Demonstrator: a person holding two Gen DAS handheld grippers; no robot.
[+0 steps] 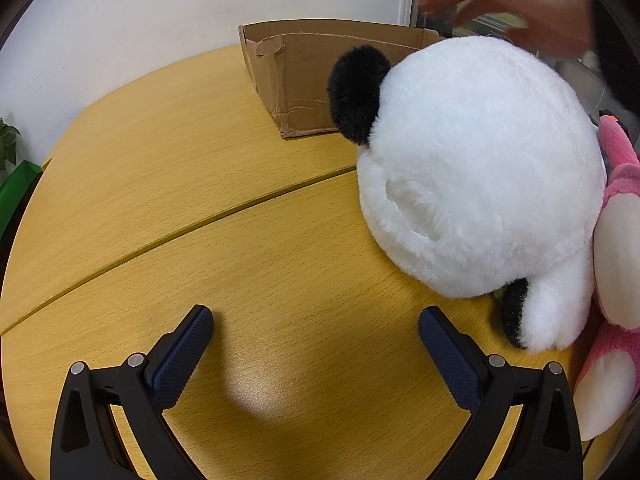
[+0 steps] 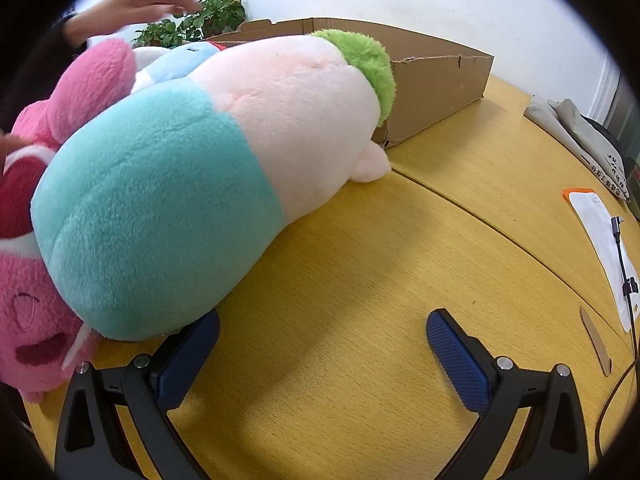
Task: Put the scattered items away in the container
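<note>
— How many toys do you count?

— I see four plush toys on the surface: a panda (image 1: 480, 168), a pink one (image 2: 36, 320), a teal-and-peach one (image 2: 180, 192) and a pale blue one (image 2: 180, 64), all beside one cardboard box (image 2: 432, 80).

— Grippers?

— My left gripper (image 1: 316, 336) and right gripper (image 2: 323, 340) both gape, empty.

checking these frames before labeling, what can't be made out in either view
- Inside of the cardboard box: left view, its own walls and the panda plush hide it; right view, the teal and pink plush does.
- Pink plush: cut off by the left view's right edge.
- Hand: motion-blurred at the top of the left view.
- Print on the bag: too small, right view.
</note>
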